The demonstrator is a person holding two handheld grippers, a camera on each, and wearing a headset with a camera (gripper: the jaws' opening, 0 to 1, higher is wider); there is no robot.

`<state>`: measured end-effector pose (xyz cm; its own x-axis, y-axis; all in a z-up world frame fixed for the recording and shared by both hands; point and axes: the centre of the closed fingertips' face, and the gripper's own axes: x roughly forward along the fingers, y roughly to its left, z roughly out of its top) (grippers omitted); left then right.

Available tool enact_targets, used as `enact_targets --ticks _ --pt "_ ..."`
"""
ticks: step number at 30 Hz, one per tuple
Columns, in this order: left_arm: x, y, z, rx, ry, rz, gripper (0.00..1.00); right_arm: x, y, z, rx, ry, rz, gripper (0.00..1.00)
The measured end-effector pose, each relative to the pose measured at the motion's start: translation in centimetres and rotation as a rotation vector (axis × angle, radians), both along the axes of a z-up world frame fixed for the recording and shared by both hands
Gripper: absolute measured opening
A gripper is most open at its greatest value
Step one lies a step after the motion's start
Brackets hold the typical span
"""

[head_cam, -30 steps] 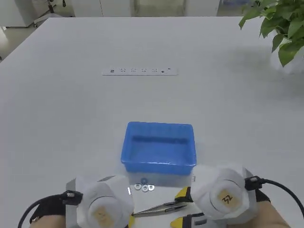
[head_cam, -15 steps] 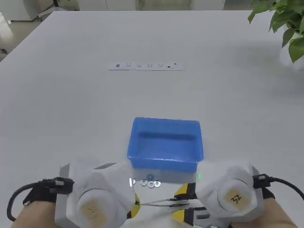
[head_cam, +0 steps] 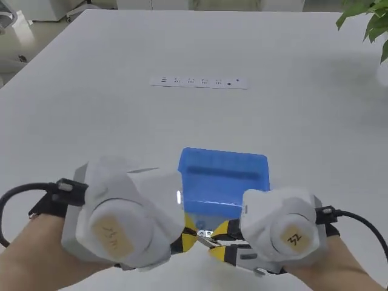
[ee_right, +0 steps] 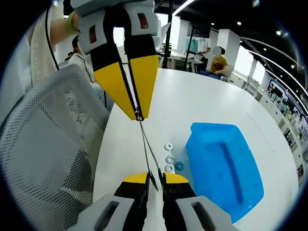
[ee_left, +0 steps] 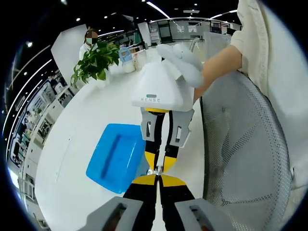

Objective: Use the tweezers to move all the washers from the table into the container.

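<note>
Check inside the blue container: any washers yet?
None seen: container floor is bare blue in the right gripper view. Washers lie on the table beside it. In the head view, left gripper and right gripper, holding the tweezers, cover its near corners.

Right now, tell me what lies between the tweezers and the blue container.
Right gripper view: three washers and one small blue ring lie on the table between tweezers and container.

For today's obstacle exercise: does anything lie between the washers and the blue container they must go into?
Nothing visible does: the washers lie right beside the container, with no object in the gap.
</note>
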<state>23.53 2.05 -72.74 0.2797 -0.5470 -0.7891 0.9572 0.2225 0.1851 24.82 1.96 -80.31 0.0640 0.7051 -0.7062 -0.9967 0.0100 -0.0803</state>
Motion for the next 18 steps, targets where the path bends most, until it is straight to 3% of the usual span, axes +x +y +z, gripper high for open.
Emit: enact_targets --ticks 9,15,17,18 --pt "0.4 -0.7 0.8 0.006 -0.012 -0.024 0.0 0.8 0.9 0.5 0.063 -0.015 -0.044 0.07" --pt "1.7 -0.4 0.9 0.013 -0.015 -0.018 0.0 1.8 1.1 0.6 0.105 0.044 -0.1 0.08" --pt "2.0 -0.3 0.7 0.004 0.0 -0.012 0.0 1.9 1.1 0.4 0.113 0.068 -0.118 0.08" --pt "2.3 -0.3 0.5 -0.005 0.012 -0.007 0.0 2.0 1.2 0.2 0.129 0.105 -0.143 0.08"
